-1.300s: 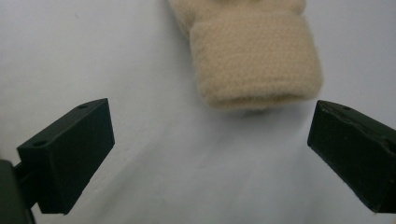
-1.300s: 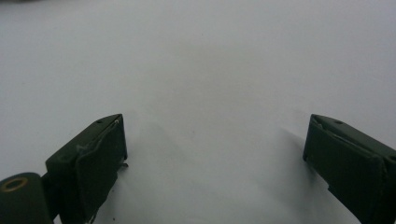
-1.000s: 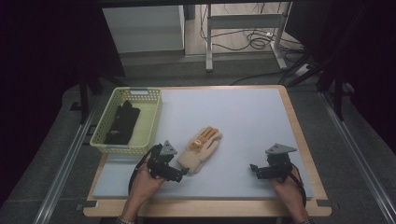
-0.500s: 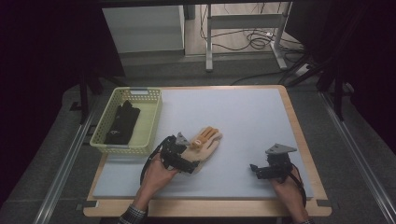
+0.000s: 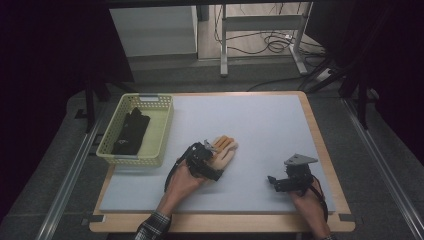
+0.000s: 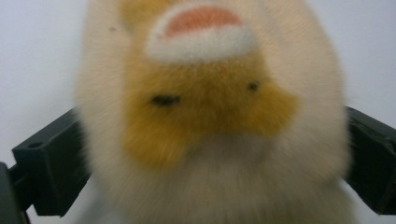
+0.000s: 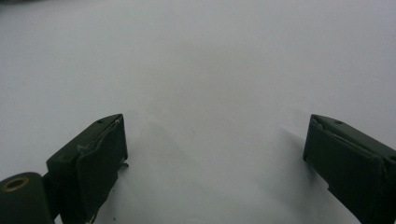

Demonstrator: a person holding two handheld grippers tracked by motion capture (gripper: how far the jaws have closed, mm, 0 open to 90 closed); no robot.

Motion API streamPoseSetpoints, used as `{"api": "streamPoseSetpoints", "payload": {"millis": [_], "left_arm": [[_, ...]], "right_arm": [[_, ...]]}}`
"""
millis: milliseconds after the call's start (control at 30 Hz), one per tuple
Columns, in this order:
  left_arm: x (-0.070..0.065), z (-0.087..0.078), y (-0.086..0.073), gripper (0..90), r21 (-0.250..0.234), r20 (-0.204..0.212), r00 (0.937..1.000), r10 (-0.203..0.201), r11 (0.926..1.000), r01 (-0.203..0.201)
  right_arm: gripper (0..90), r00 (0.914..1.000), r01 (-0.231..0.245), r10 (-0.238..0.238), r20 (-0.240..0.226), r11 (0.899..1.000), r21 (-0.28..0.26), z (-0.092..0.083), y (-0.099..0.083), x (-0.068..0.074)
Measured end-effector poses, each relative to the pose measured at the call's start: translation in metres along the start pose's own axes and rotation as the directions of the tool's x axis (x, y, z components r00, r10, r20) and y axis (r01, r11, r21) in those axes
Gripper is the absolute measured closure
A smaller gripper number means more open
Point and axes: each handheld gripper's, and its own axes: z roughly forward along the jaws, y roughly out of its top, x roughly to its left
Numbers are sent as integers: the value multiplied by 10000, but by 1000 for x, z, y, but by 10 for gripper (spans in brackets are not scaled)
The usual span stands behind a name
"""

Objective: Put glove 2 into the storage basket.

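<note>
1. Left gripper (image 5: 212, 156) at the plush glove (image 5: 223, 151), centre of the high view on the surface (image 5: 260, 125); fingers (image 6: 46, 163) apart, flanking it.
2. Step: likely the grasp. Next: close, lift, probably toward the basket (image 5: 162, 127) at left.
3. Right gripper (image 5: 275, 181) idle at lower right, fingers (image 7: 93, 158) apart.
4. Glove blurred close up; contact unclear.

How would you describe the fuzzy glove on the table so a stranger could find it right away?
Start from the pale mat on the wooden table, then look right of the yellow-green basket at its left edge. The plush glove lies there with the left gripper over its cuff end. It is cream and orange and furry, unlike the black item in the basket.
</note>
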Motion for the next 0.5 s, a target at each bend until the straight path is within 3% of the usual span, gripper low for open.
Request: {"api": "streamPoseSetpoints", "payload": {"millis": [233, 400, 500], "left_arm": [[-3, 2, 0, 20, -71, -34, 10000, -48, 10000, 48], [-4, -4, 3, 208, -38, -87, 9999, -127, 9999, 126], [-4, -7, 4, 372, -99, -88, 9998, -151, 9998, 150]], "right_arm": [[60, 10000, 5, -5, 1, 10000, 2, 0, 0, 0], [60, 10000, 0, 0, 5, 10000, 5, 0, 0, 0], [60, 10000, -4, 4, 3, 10000, 10, 0, 0, 0]]}}
